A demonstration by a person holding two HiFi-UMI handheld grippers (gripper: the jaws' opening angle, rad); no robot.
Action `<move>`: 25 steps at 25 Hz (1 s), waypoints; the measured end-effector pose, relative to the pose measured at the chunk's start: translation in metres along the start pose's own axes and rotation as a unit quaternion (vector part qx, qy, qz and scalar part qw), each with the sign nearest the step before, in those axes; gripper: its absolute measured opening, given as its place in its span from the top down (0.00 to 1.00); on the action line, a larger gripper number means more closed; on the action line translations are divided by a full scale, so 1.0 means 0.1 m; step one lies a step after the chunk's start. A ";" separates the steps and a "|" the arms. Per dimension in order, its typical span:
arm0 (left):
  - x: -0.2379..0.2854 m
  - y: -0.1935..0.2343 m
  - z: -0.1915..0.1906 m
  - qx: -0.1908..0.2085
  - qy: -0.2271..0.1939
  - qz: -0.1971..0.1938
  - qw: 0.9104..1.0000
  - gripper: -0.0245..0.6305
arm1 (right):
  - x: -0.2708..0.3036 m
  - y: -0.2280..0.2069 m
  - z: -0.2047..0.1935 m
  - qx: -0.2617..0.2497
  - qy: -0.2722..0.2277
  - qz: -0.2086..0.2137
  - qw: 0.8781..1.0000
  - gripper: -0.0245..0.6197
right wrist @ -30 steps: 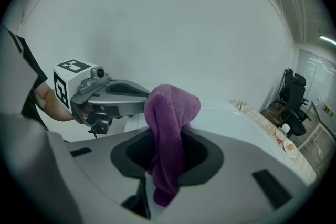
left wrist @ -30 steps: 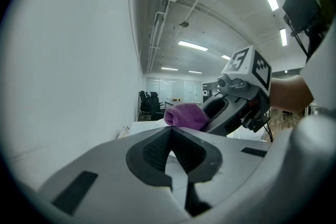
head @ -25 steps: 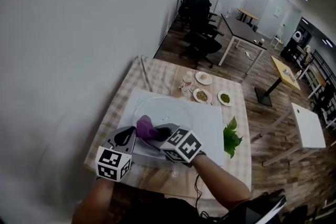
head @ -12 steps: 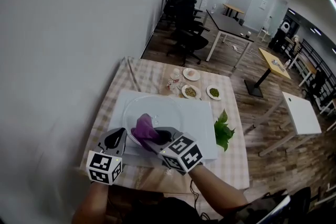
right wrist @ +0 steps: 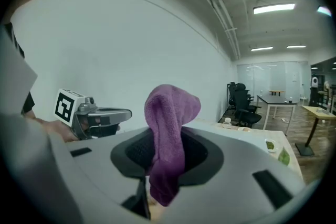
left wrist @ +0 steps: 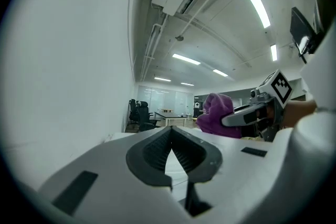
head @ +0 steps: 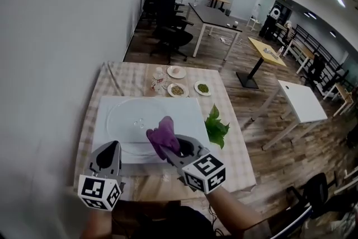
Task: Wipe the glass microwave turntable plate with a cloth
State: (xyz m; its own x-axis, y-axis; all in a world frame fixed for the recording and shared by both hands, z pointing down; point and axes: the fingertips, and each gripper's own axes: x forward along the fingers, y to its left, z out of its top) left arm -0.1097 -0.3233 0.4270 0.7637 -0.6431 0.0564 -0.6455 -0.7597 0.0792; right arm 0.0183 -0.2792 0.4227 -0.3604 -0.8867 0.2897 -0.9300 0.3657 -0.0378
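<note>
Holding the purple cloth (head: 162, 136) pinched between its jaws, the right gripper (head: 177, 146) hangs over the near edge of the glass turntable plate (head: 131, 112). A loose fold of cloth stands up past the jaw tips. Cloth looks raised off the glass rather than pressed on it; contact can't be confirmed. The left gripper (head: 113, 145) has its jaws together with nothing between them and sits at the near left of the plate, apparently not touching it. The plate lies flat on a white mat (head: 196, 120) on the checked table (head: 238, 162).

Doing the wipe well, as a judgement:
- Tip the right gripper down so the loose fold lies flat on the glass, not just the jaw tips.
- Use light pressure and overlapping sweeps from centre out to the rim.
- Glass likely slides or turns on the mat, so rest the left gripper against the rim to steady it.
- Keep hard jaw edges off the glass.

Writing: no brand or label is readable. Only the black-and-white square markers on the cubes (head: 204, 172) show. Small dishes (head: 178, 89) and green leaves (head: 215, 127) carry no text.
</note>
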 end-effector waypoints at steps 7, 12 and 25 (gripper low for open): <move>-0.01 -0.35 0.20 0.009 -0.017 0.008 1.000 0.95 | -0.52 -0.39 0.11 0.013 -0.054 -0.045 0.997 0.78; 0.03 -0.70 0.28 0.017 -0.015 0.007 1.000 0.95 | -0.85 -0.60 0.14 0.014 -0.070 -0.051 0.996 0.78; 0.10 -1.20 0.36 0.013 -0.022 0.042 0.999 0.95 | -1.30 -0.91 0.01 0.017 -0.083 -0.057 0.995 0.79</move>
State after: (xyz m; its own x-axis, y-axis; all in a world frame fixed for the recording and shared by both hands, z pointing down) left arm -0.0253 -0.2423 0.3824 0.7065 -0.7075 0.0174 -0.7073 -0.7051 0.0496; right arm 0.1493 -0.1972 0.3879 -0.2565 -0.9574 0.1328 -0.9665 0.2525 -0.0463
